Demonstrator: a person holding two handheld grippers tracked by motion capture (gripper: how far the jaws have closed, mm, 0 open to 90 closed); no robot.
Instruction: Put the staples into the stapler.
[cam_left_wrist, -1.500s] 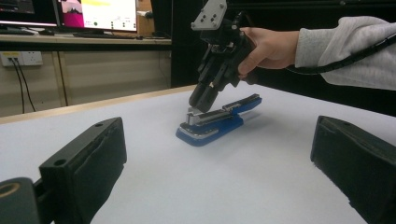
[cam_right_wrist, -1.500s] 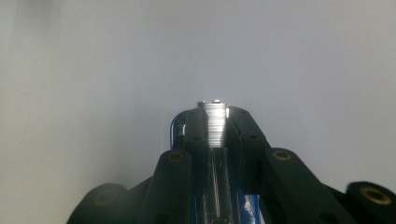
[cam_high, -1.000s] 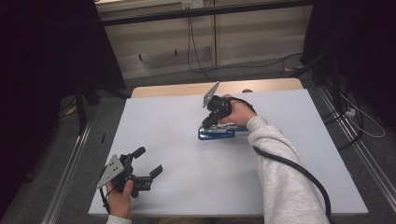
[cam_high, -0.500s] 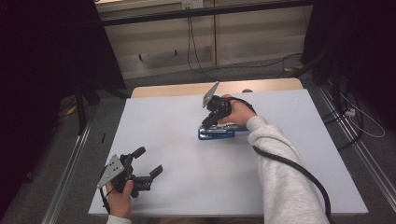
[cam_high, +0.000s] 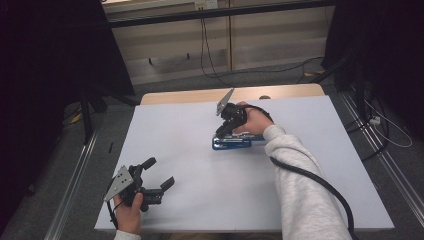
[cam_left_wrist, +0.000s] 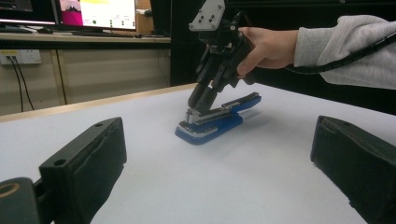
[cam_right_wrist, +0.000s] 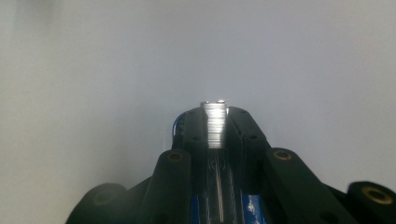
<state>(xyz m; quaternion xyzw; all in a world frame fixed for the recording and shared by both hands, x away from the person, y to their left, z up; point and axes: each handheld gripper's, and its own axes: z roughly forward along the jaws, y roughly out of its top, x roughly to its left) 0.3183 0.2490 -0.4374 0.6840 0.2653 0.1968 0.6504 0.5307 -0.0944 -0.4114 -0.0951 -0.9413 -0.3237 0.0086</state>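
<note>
White, matte sheeting covers the table (cam_high: 200, 200), its surface smooth and bare across the lower middle and right of the high view, with a strip of pale wood showing along the far edge at upper centre. Just above the middle of that view lies the blue plastic stapler with a silver metal staple channel (cam_high: 231, 143), flat on the sheet and lengthwise left to right, well clear of every table edge. The right gripper (cam_high: 223, 131) tilts down onto its left end, black jaws drawn together and clamped on the bright ribbed strip of staples (cam_right_wrist: 214, 125), seen between the jaw tips in the right gripper view; the right hand (cam_high: 254, 121) and a grey fleece sleeve reach in from the lower right, a thick black cable trailing along the arm. At the lower left of the high view the left gripper (cam_high: 159, 172) sits low near the table's near edge, its padded jaws spread wide apart around nothing, well apart from the stapler.
</note>
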